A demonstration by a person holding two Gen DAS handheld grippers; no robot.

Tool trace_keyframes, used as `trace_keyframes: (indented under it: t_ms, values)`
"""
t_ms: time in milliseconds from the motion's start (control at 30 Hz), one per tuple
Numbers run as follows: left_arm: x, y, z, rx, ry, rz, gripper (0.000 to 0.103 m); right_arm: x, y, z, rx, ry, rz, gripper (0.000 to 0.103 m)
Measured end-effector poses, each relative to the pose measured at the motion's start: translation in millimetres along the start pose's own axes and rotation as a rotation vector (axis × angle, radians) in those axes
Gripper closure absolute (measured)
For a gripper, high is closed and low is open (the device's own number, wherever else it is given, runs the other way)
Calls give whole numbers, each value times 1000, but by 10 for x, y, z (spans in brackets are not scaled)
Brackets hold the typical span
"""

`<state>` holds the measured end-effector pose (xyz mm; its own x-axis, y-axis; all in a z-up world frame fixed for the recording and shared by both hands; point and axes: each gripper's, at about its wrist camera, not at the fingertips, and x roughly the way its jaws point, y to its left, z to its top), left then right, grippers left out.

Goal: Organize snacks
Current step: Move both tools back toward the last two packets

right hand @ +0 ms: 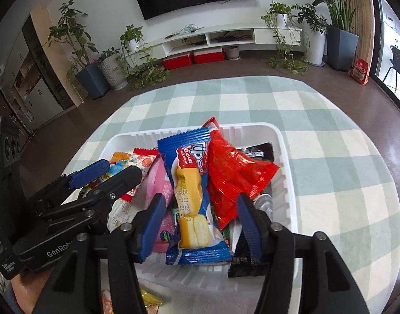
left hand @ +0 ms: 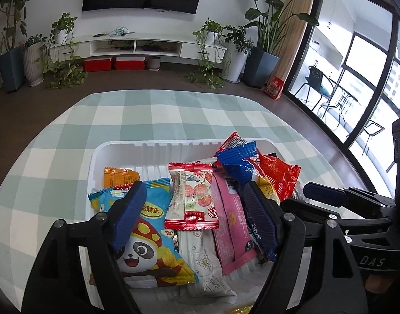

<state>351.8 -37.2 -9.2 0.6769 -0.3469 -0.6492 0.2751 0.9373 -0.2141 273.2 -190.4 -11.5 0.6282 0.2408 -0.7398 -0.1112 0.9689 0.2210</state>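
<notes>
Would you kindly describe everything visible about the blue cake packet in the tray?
The blue cake packet is a glossy plastic wrapper with crimped ends, printed with a yellow cake roll, a red band and a date stamp. It lies lengthwise on top of the heap in the white tray, overlapping the pink packet and touching the red bag. The right tool hovers open above it.

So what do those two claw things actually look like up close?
Each tool, left and right, is matte black plastic with silver pivot rivets and two fingers ending in ribbed blue pads. White "GenRob" lettering marks the left one's body.
</notes>
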Motion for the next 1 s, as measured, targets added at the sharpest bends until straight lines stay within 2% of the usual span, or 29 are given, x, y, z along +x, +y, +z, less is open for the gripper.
trace_keyframes:
  t_ms: [133, 200, 233, 300, 500, 633, 833, 1000]
  values:
    - [-249, -70, 16, 13, -43, -1, 8, -237, -23, -40, -1, -65, 5, 26]
    - [-389, -109, 9, 18, -60, 0, 0, -365, -48, -74, 21, -93, 28, 14]
    - [-458, -133, 0, 23, -67, -7, 0, -438, -67, -98, 38, -106, 39, 8]
    - [-595, -194, -52, 43, -71, -10, 0, -557, -90, -149, 63, -124, 60, 4]
    - [-1016, -275, -335, 65, -108, -4, 0, -821, -146, -404, 97, -146, 85, 4]
    - [-1191, -264, -614, 56, -65, -1, 0, -970, -203, -659, 123, -146, 94, 4]
    - [-1452, -232, -1137, 41, -47, 33, 0, -1113, -291, -1093, 176, -126, 103, 4]
    - [-1556, -221, -1559, 6, 20, 31, 0, -1181, -301, -1486, 214, -106, 126, 4]
